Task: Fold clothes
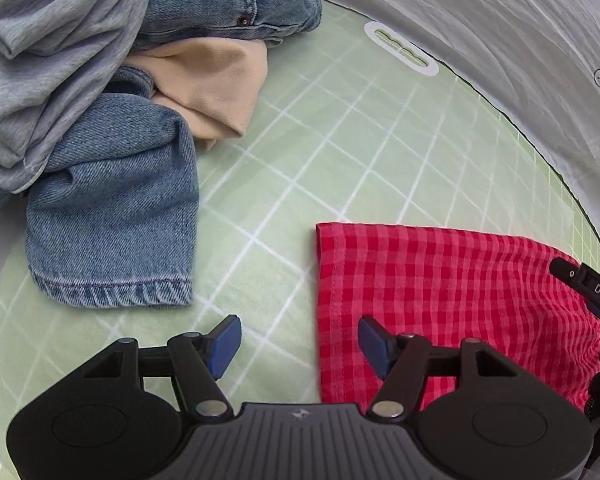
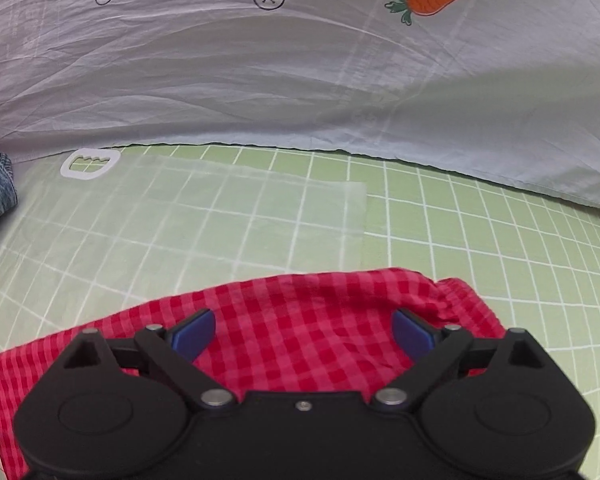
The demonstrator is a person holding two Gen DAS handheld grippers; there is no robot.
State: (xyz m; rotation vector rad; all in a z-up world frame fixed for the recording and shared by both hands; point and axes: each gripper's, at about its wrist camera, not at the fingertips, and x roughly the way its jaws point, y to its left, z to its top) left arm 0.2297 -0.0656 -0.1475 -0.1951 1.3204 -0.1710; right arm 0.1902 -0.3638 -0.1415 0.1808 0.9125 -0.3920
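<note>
Left wrist view: the red gingham cotton cloth (image 1: 440, 308) lies flat on the green grid-printed bed sheet (image 1: 340, 152), its hemmed left edge running straight.
Left gripper: the left gripper (image 1: 300, 344) stands fairly wide with nothing between its blue pads, straddling that hemmed edge of the red cloth.
Pile: far left of the red cloth, blue denim jeans (image 1: 112, 232), a beige garment (image 1: 216, 88) and a grey crinkled garment (image 1: 52, 60) lie heaped.
Cut off: the other black gripper body (image 1: 588, 288) covers the red cloth's right corner.
Right wrist view: the red cloth (image 2: 300, 320) sits directly under the right gripper (image 2: 302, 334), bunched at its right end.
Right gripper: wide apart, holding nothing.
Beyond: a grey carrot-print cover (image 2: 300, 80) lies past the red cloth.
Handling: probably light, soft, limp; best pinched at hem corners.
Hidden: the near edge is behind the gripper body.
</note>
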